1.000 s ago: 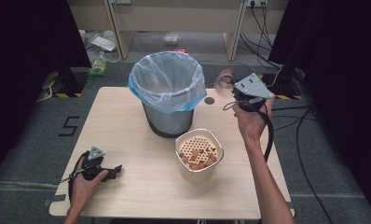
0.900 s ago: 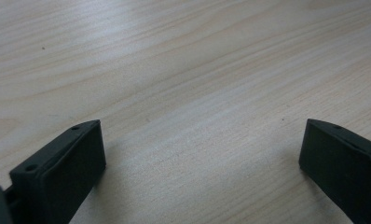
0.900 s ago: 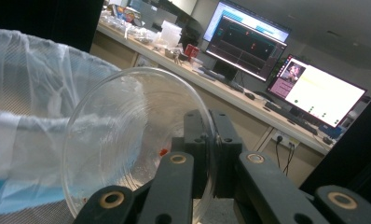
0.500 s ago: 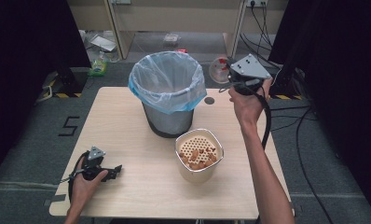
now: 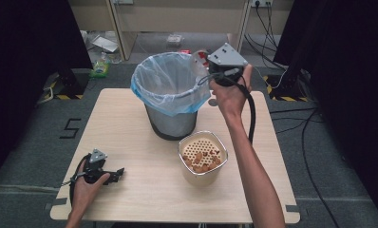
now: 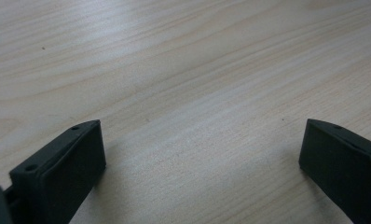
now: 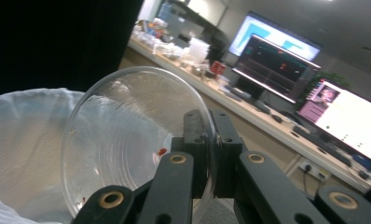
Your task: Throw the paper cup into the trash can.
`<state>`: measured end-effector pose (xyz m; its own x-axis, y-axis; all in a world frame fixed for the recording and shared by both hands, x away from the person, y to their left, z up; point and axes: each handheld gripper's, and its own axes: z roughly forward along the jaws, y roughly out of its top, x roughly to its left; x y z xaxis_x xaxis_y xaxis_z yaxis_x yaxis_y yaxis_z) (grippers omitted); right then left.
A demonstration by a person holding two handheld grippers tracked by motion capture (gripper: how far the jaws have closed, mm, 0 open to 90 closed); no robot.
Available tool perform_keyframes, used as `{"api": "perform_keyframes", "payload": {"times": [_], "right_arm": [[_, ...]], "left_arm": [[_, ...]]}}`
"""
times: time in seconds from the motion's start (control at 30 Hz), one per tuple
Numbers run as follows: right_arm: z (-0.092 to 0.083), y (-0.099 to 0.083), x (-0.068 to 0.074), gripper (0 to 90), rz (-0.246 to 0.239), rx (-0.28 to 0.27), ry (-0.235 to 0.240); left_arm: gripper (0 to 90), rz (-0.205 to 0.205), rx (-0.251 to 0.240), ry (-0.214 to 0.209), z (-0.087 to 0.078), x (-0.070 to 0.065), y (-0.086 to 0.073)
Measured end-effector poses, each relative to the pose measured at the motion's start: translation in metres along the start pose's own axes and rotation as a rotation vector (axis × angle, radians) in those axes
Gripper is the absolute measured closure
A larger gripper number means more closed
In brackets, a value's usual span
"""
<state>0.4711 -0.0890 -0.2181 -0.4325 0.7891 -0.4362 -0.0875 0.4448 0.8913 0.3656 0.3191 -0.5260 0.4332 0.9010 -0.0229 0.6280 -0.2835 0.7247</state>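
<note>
Far left, the left gripper (image 5: pixel 112 174) is parked low on the wooden table (image 5: pixel 130 118), held loosely in the left hand (image 5: pixel 85 183). Its jaws are spread wide apart with nothing between them, just bare wood grain seen in the left gripper view.

Middle of the table, a grey bin lined with a blue-white bag (image 5: pixel 170 90) is stood upright. Just in front of it and a bit to the right, a cream perforated basket (image 5: pixel 203 159) is sat with some brown bits of food piled against one side.

Over to the right, the right gripper (image 7: pixel 207 154) is raised up at the bin's far right rim. Its jaws are clamped tight on the rim of a clear plastic bowl (image 7: pixel 132 140), which is tipped on its side with its mouth turned toward the bag. A small red scrap can be made out stuck inside the bowl.

What could go wrong, probably: only a thin slippery rim is pinched, so the bowl could be twisted out of the grip and dropped into the bin if it's shaken. The bag could also be snagged and dragged off the bin's edge.
</note>
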Motion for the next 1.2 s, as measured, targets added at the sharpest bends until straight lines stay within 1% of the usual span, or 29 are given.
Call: {"api": "perform_keyframes", "payload": {"times": [0.07, 0.17, 0.3, 0.43, 0.63, 0.67, 0.7, 0.73, 0.8, 0.83, 0.87, 0.93, 1.0, 1.03, 1.07, 1.1, 1.2], "right_arm": [[0.008, 0.002, 0.005, 87.2, -0.01, 0.009, 0.021], [0.02, 0.003, 0.014, 87.1, 0.0, 0.016, 0.051], [0.034, 0.002, 0.023, 87.1, 0.0, 0.035, 0.081], [0.047, 0.001, 0.031, 86.9, -0.006, 0.068, 0.097], [0.066, -0.001, 0.044, 85.6, -0.004, 0.125, 0.136], [0.069, -0.001, 0.046, 84.3, -0.001, 0.131, 0.139], [0.073, -0.001, 0.048, 81.2, 0.023, 0.141, 0.151], [0.075, -0.001, 0.049, 77.5, 0.031, 0.145, 0.156], [0.079, -0.001, 0.052, 70.3, 0.066, 0.158, 0.175], [0.08, -0.001, 0.052, 69.0, 0.077, 0.158, 0.172], [0.08, 0.0, 0.052, 67.5, 0.07, 0.155, 0.173], [0.077, 0.002, 0.051, 64.4, 0.076, 0.153, 0.174], [0.073, 0.002, 0.047, 63.2, 0.077, 0.155, 0.174], [0.07, 0.001, 0.044, 61.7, 0.079, 0.158, 0.166], [0.067, -0.002, 0.041, 61.0, 0.093, 0.164, 0.164], [0.064, -0.004, 0.038, 60.0, 0.096, 0.17, 0.165], [0.053, -0.013, 0.026, 57.0, 0.11, 0.181, 0.149]], "left_arm": [[0.0, 0.0, 0.0, 0.0, 0.0, 0.0, 0.0], [0.0, 0.0, 0.0, 0.0, 0.0, 0.0, 0.0], [0.0, 0.001, 0.0, 0.001, 0.0, 0.0, 0.0], [0.0, 0.001, 0.0, 0.0, 0.0, 0.0, 0.0], [0.0, 0.001, 0.001, 0.0, 0.0, 0.0, 0.0], [0.0, 0.001, 0.0, 0.0, 0.0, 0.0, 0.0], [0.0, 0.001, 0.001, 0.0, 0.0, 0.0, 0.0], [0.0, 0.001, 0.0, 0.0, 0.0, 0.0, 0.0], [0.0, 0.001, 0.0, 0.0, 0.0, 0.0, 0.0], [0.0, 0.002, 0.0, 0.0, 0.0, 0.0, 0.0], [0.0, 0.002, 0.0, -0.001, 0.0, 0.0, 0.0], [0.0, 0.002, 0.0, -0.002, 0.0, 0.0, 0.0], [0.0, 0.002, 0.0, -0.002, 0.0, 0.0, 0.0], [0.0, 0.002, 0.0, -0.002, 0.0, 0.0, 0.0], [0.0, 0.002, 0.0, -0.002, 0.0, 0.0, 0.0], [0.0, 0.002, 0.0, -0.002, 0.0, 0.0, 0.0], [0.0, 0.002, 0.0, -0.002, 0.0, 0.0, 0.0]]}}
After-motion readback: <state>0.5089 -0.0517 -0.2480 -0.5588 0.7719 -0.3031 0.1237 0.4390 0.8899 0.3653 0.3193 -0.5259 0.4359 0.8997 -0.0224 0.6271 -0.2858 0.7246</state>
